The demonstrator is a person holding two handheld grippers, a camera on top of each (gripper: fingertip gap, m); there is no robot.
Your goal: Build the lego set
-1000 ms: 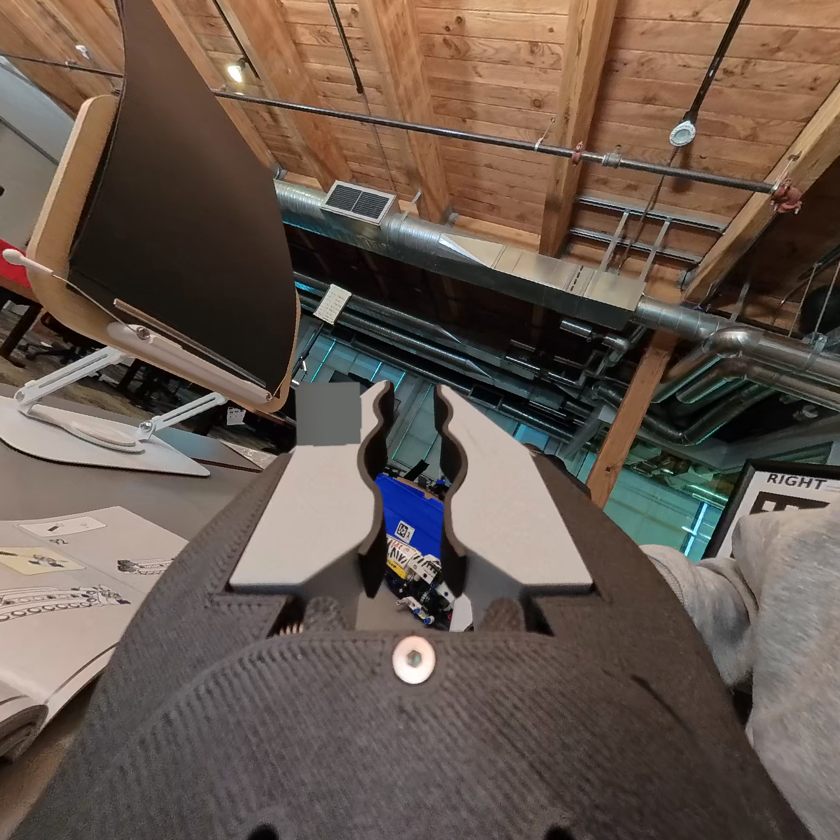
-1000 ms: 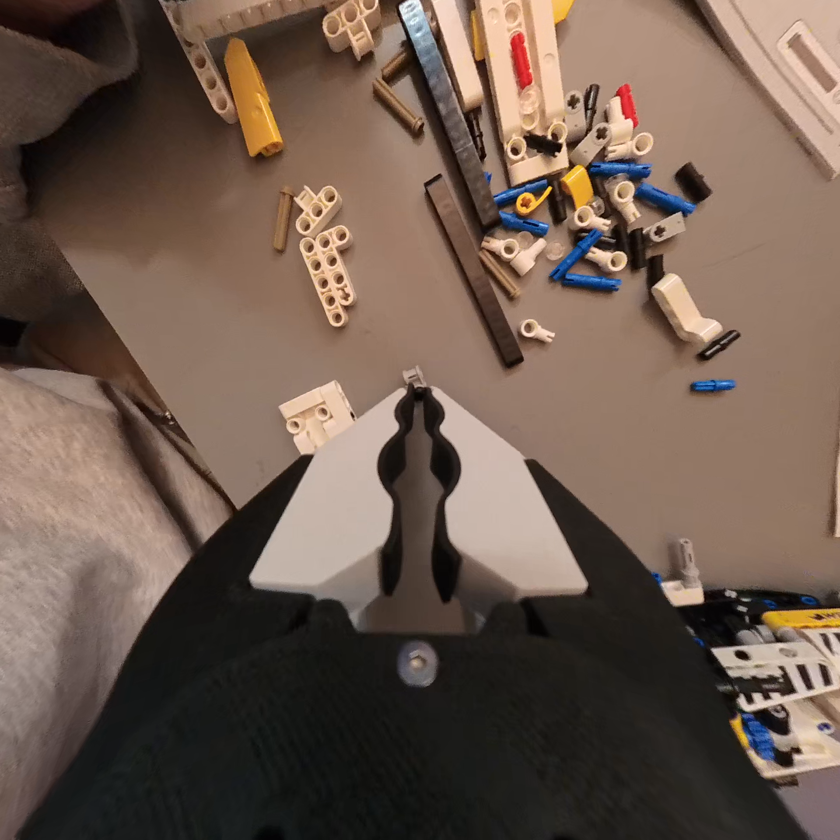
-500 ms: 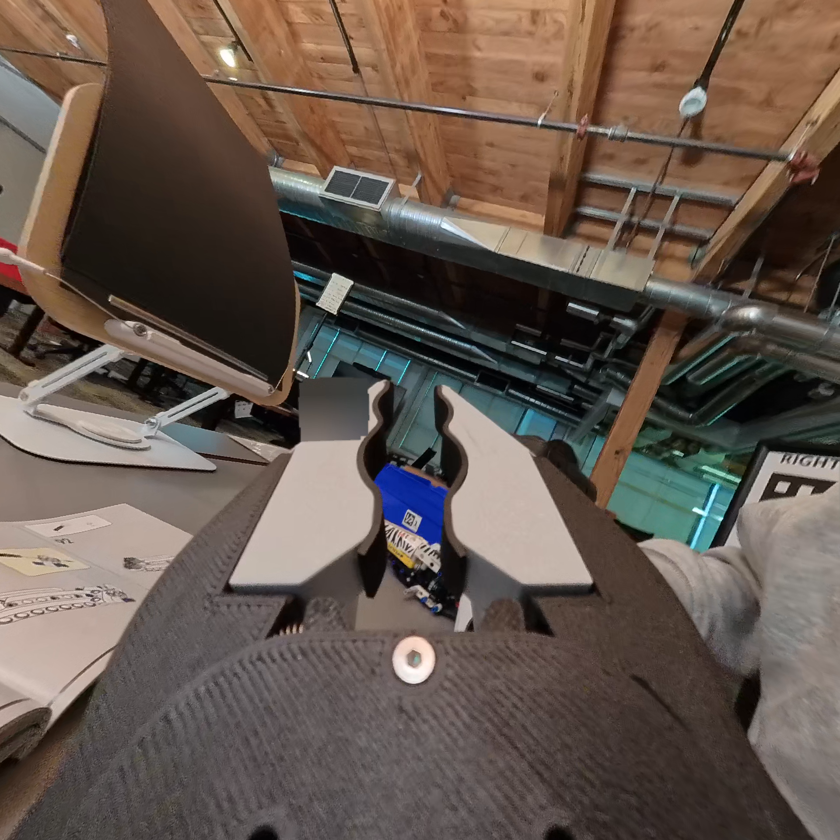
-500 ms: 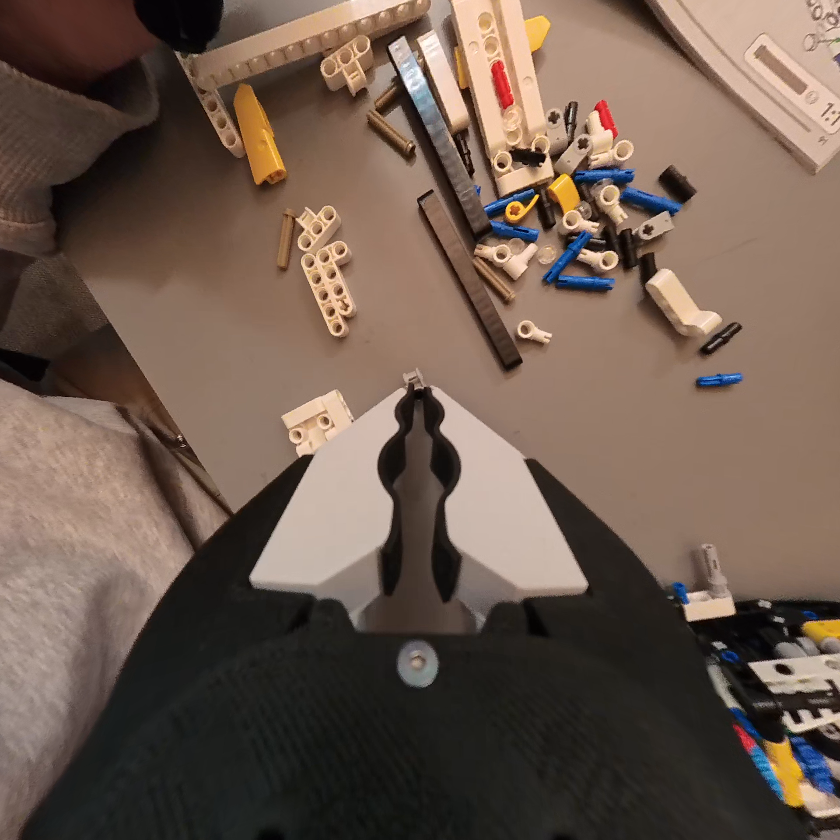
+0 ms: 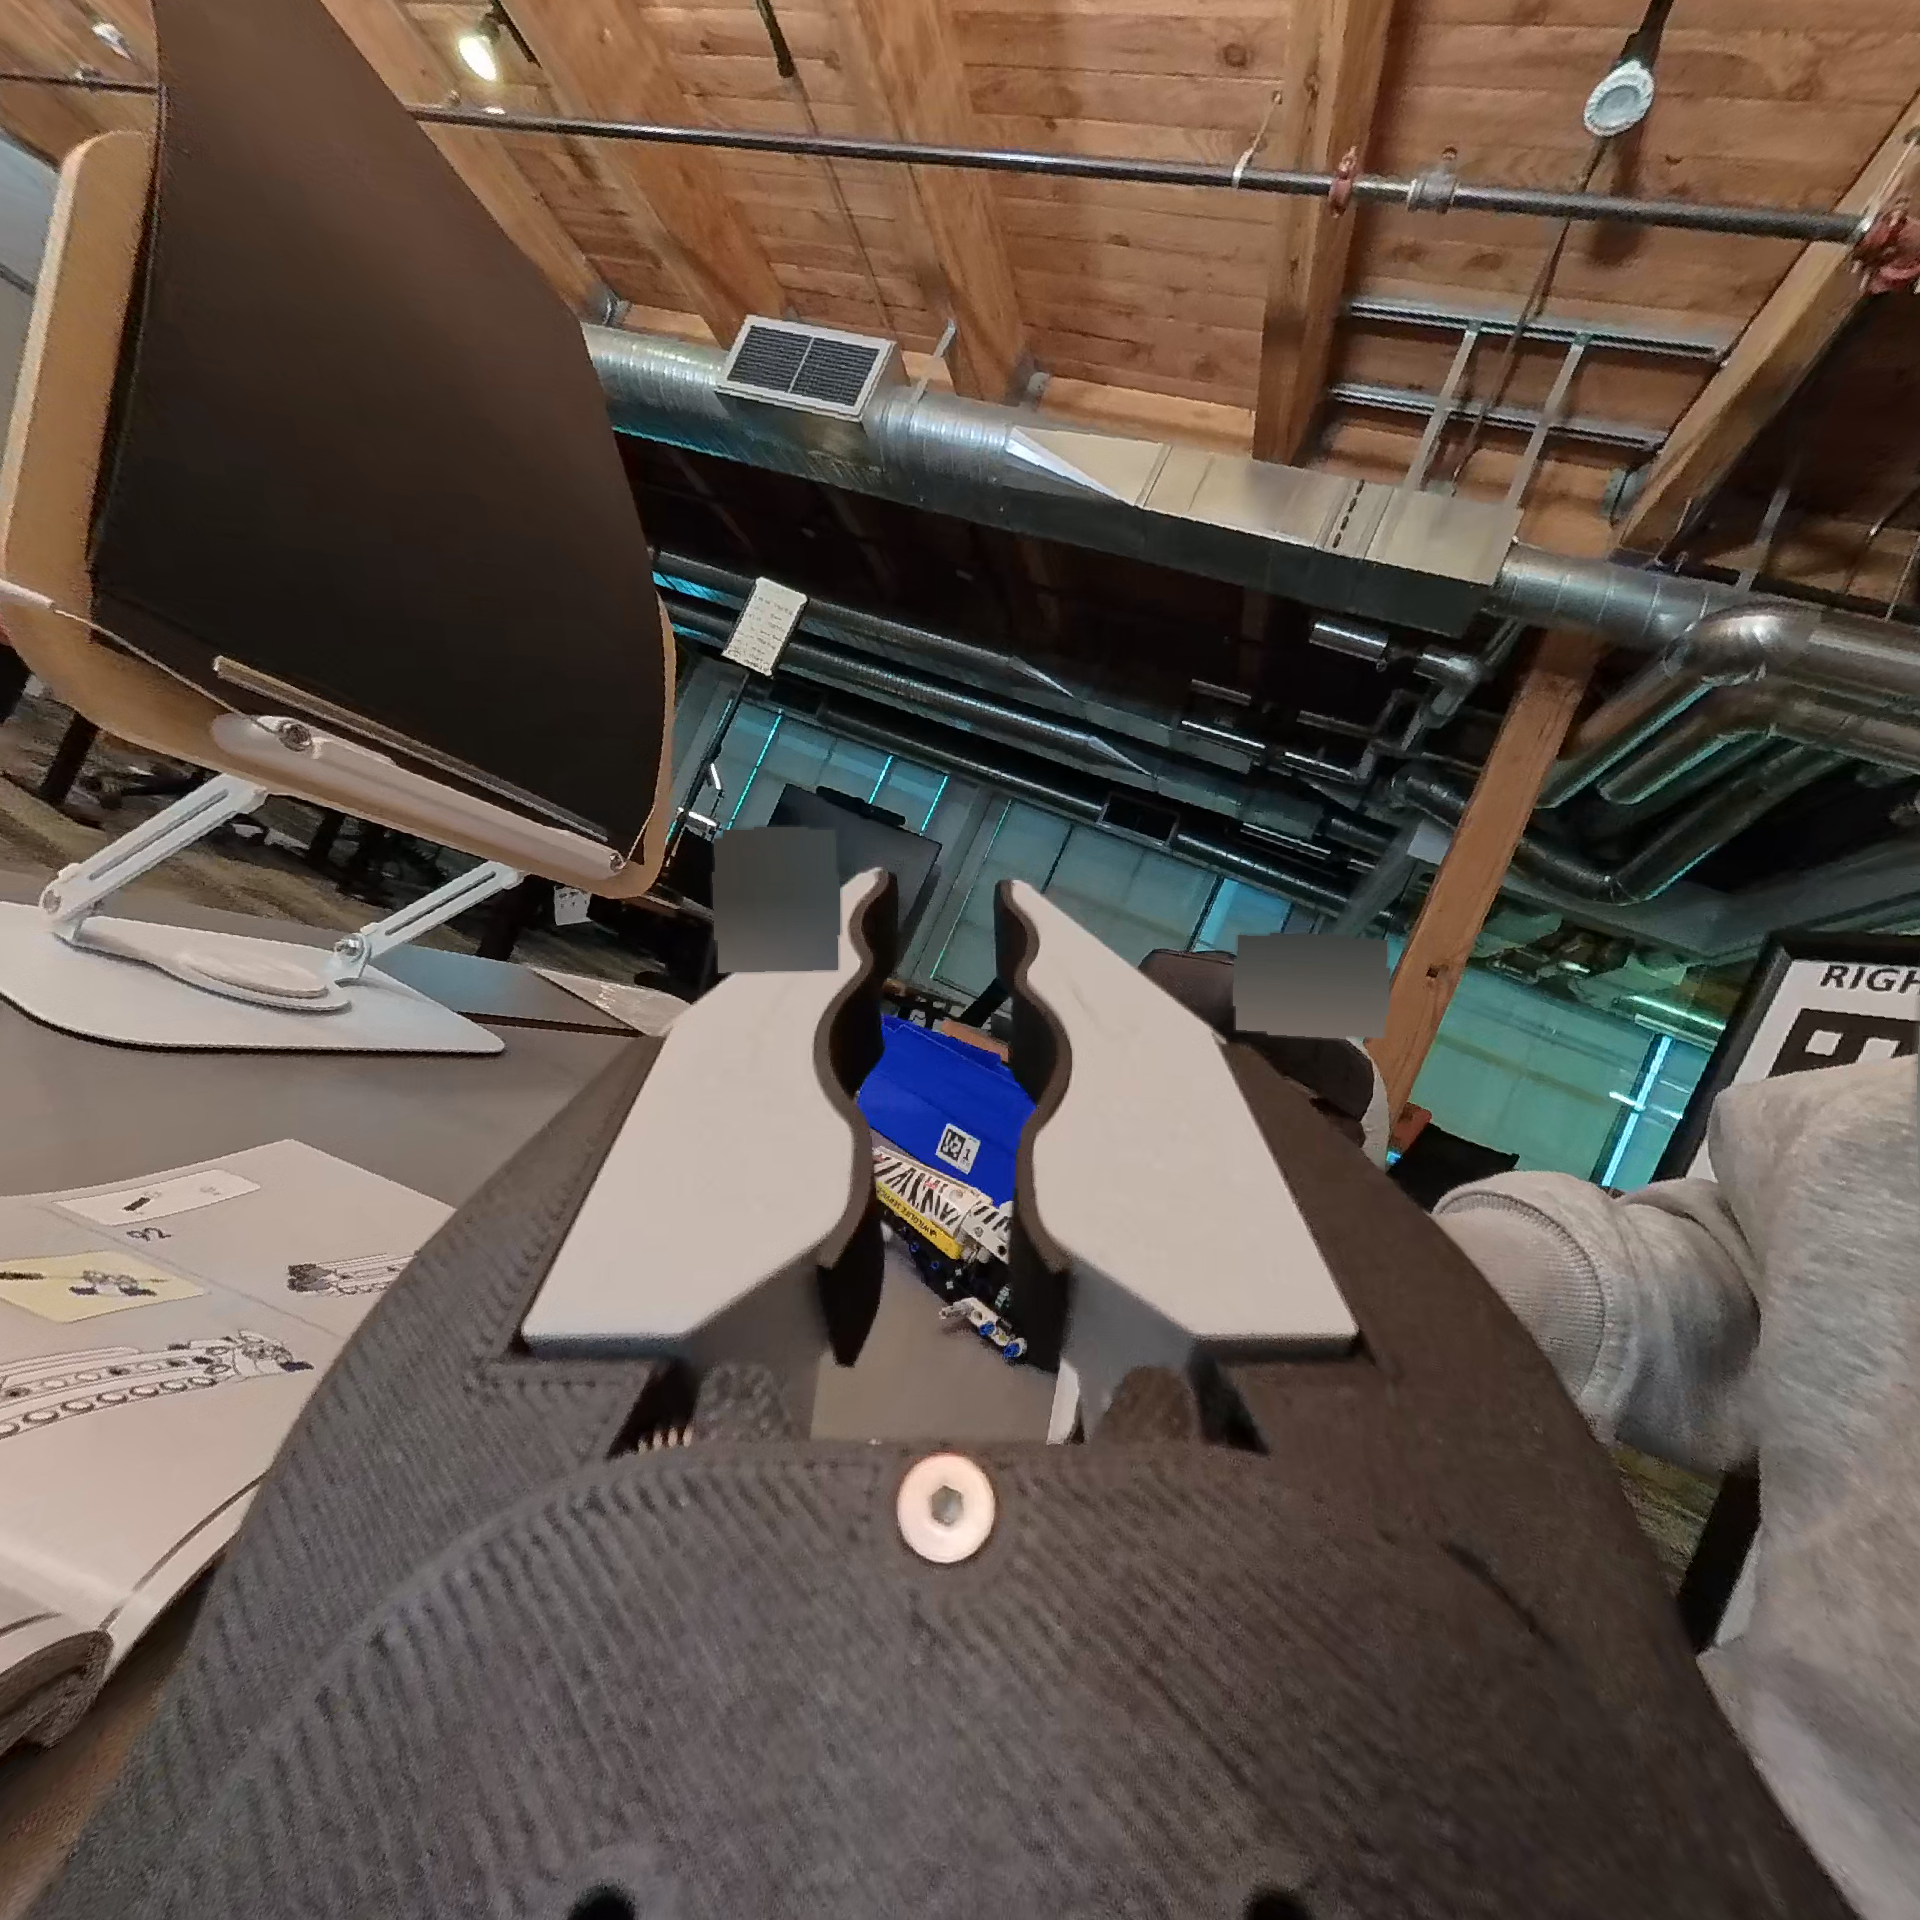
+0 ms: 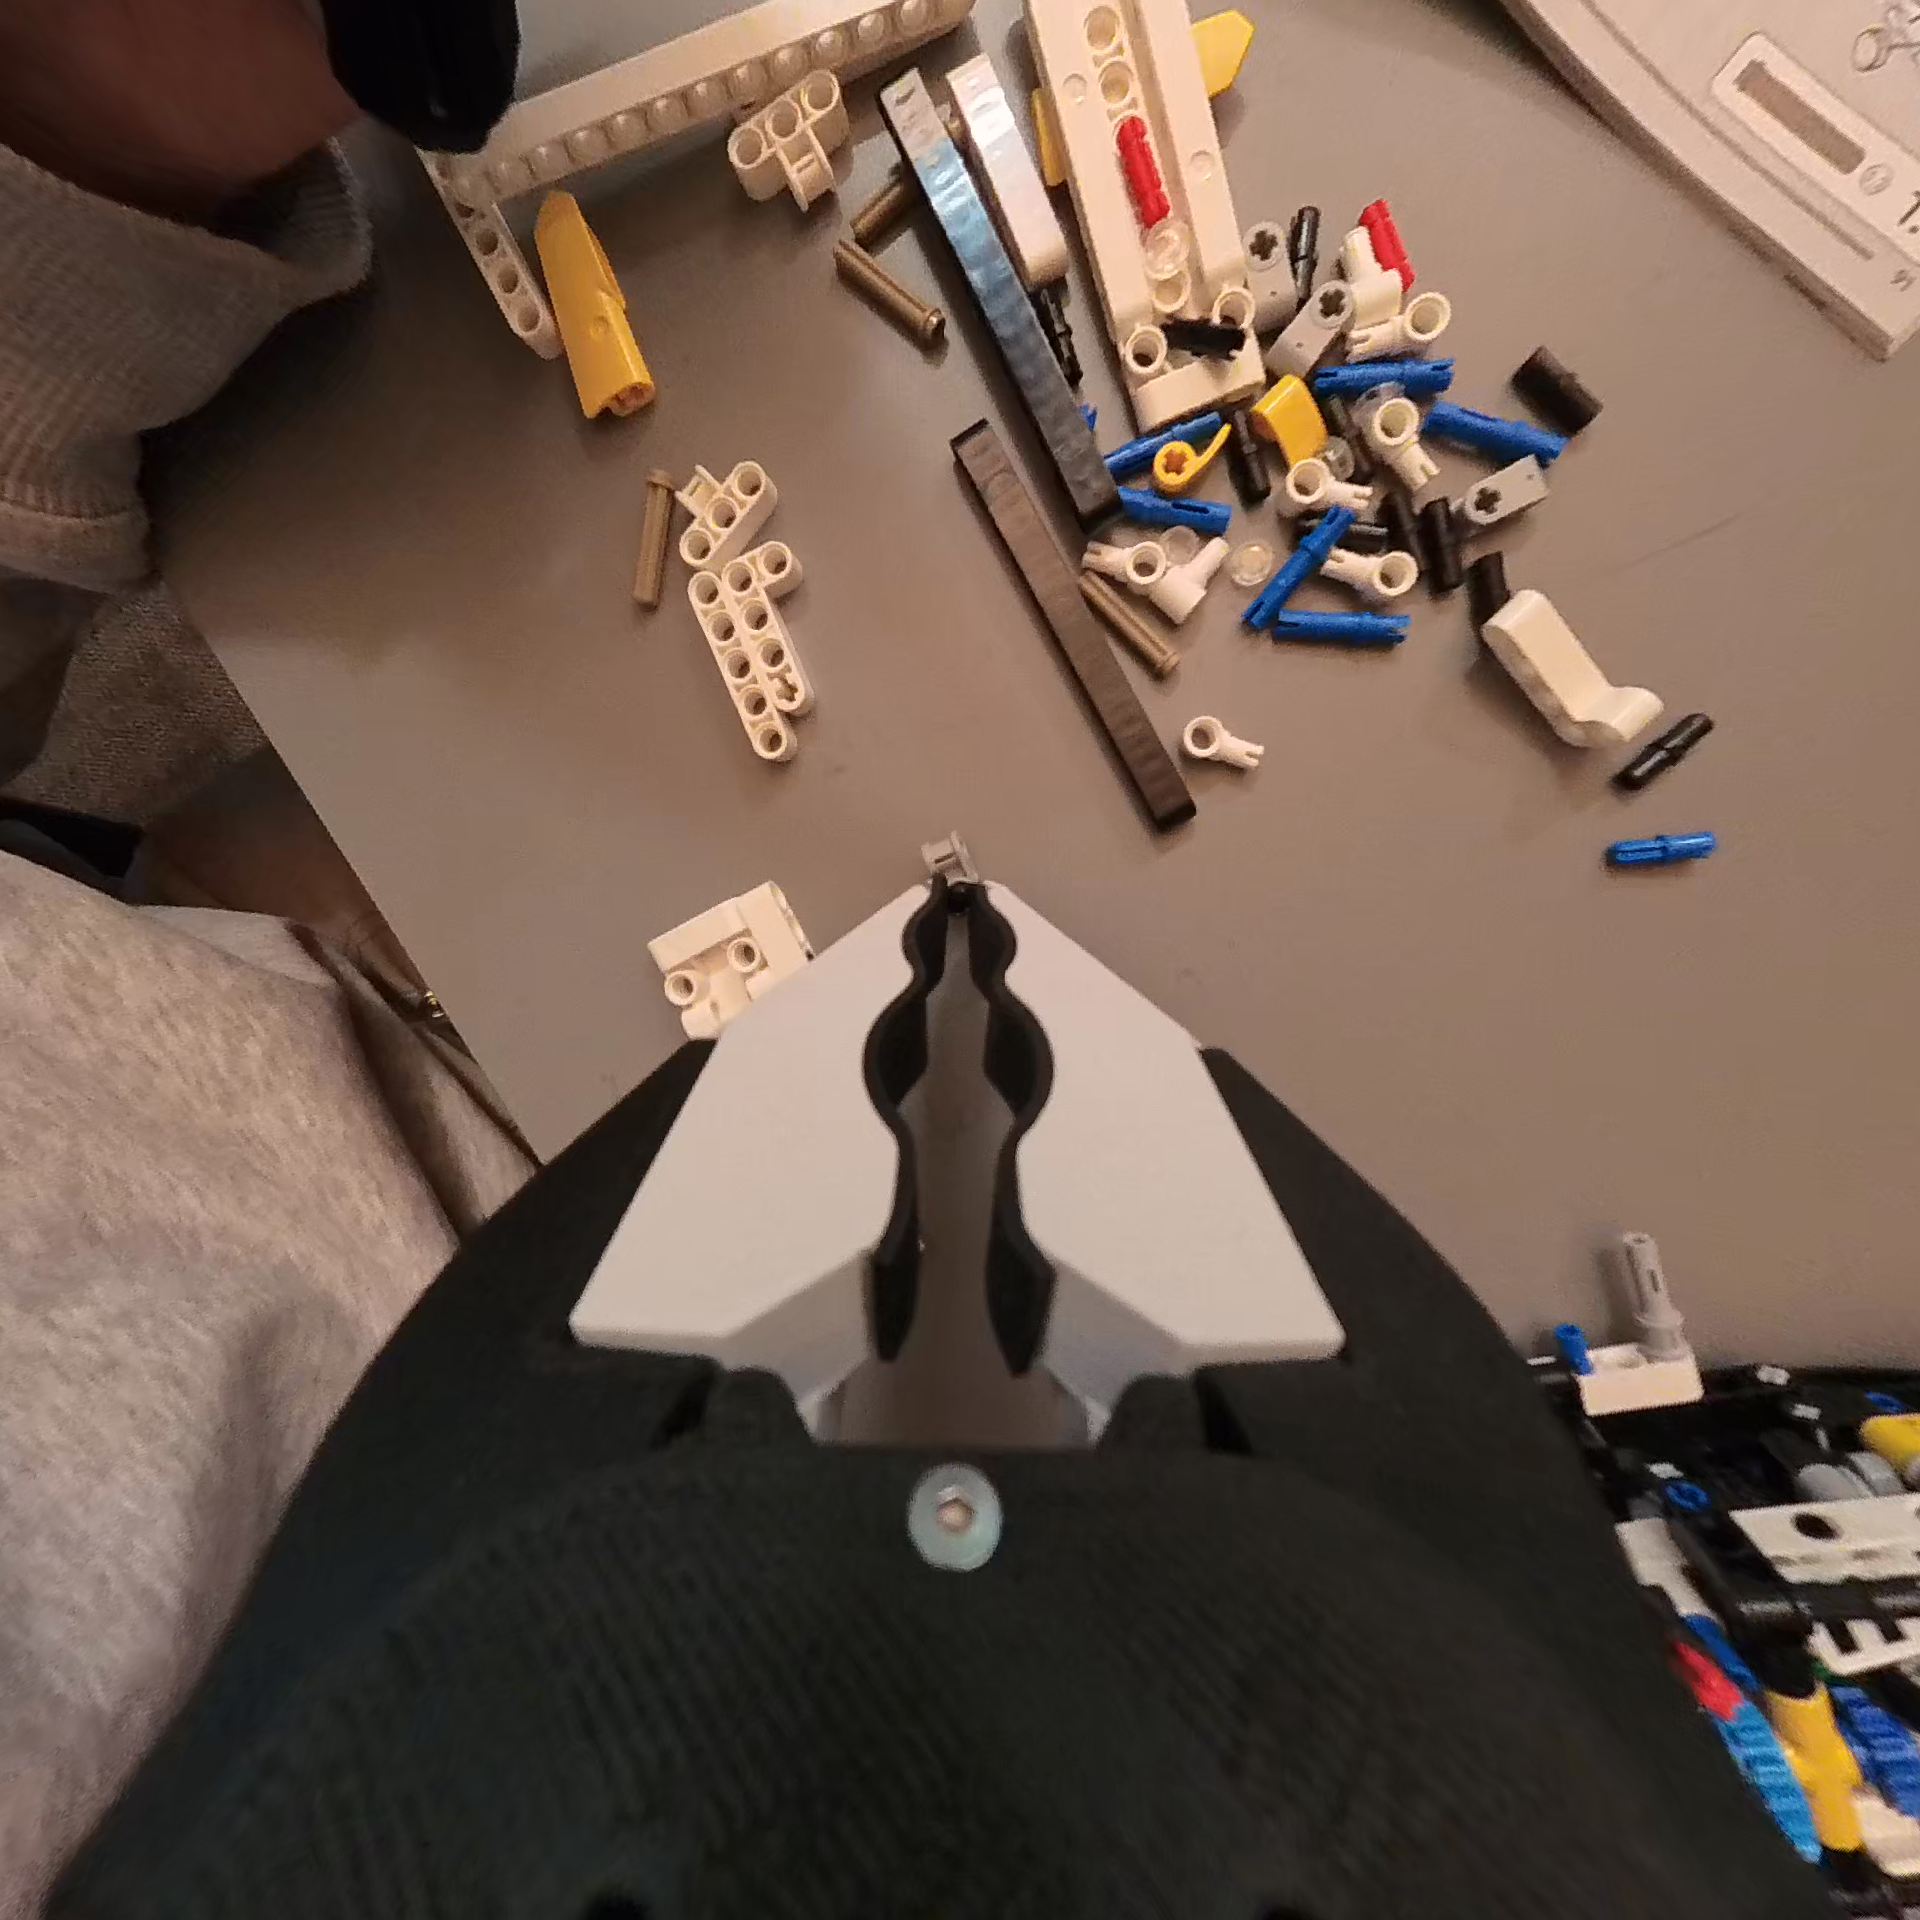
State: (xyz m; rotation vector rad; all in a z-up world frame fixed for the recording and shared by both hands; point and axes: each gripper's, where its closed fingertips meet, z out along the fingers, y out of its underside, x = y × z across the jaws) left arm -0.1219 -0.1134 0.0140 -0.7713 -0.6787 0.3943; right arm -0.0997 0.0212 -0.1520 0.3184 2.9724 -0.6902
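Note:
My right gripper (image 6: 951, 894) is shut on a small light grey connector (image 6: 948, 854) that sticks out past its tips, above the grey table (image 6: 1403, 1039). A white block (image 6: 727, 961) lies just left of its fingers. The part-built model (image 6: 1787, 1579), black with blue, yellow and striped white panels, sits at the lower right. My left gripper (image 5: 943, 899) points up and forward, jaws apart and empty. The model (image 5: 940, 1184) shows through the gap, behind the fingers.
Loose pieces (image 6: 1330, 468) lie in a pile at the far right, with a long black beam (image 6: 1070, 623), white L beams (image 6: 748, 623) and a yellow piece (image 6: 587, 307). The instruction booklet (image 5: 135, 1351) lies left. A tablet stand (image 5: 343, 468) stands behind it. The table edge (image 6: 312, 831) runs along the left. Some 20 centimetres of space lies between my two pairs of fingers. The right tips stand about 5 centimetres off the white block (image 6: 727, 961).
My right gripper has drifted slightly, still shut on the grey connector; the booklet corner has come into view. My left gripper has tilted down a little, jaws unchanged.

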